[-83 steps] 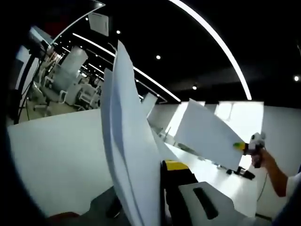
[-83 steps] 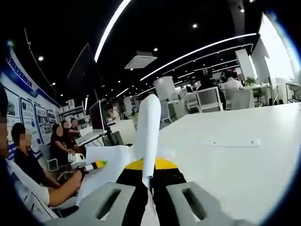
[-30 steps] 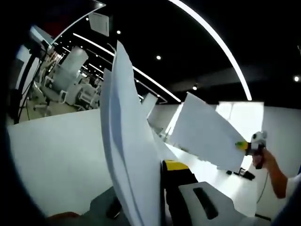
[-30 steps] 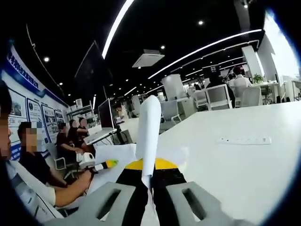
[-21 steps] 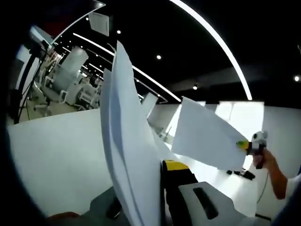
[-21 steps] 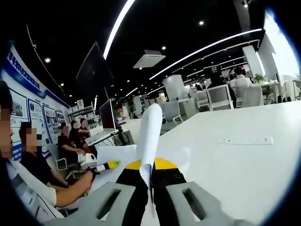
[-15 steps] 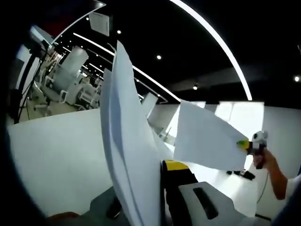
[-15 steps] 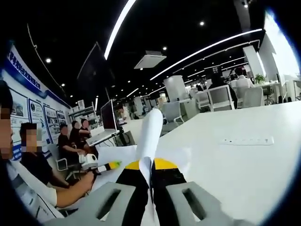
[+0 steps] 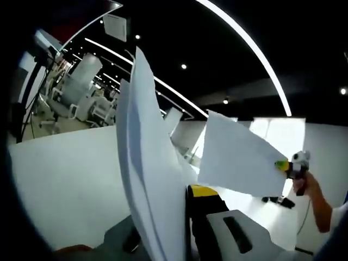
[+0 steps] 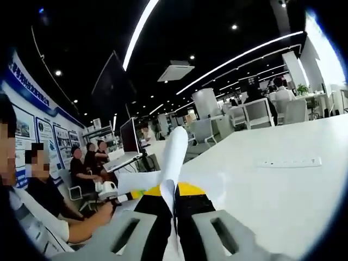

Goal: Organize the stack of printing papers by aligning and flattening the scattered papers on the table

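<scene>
Papers [image 9: 149, 185] clamped upright, white table [image 10: 283, 190], power strip [image 10: 291, 161] beyond

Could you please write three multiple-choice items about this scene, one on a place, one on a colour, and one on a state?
1. Where does the long white power strip lie?
A. on the white table
B. on a chair
C. on the floor

2. What colour is the band behind the fingers of the right gripper?
A. red
B. yellow
C. blue

3. In what state are the white printing papers in the left gripper?
A. lying flat on the table
B. rolled into a tube
C. held up on edge

Answers: 1 A, the strip rests on the tabletop; 2 B, a yellow band shows at the paper's base; 3 C, the sheets rise edgewise from the fingers.
</scene>
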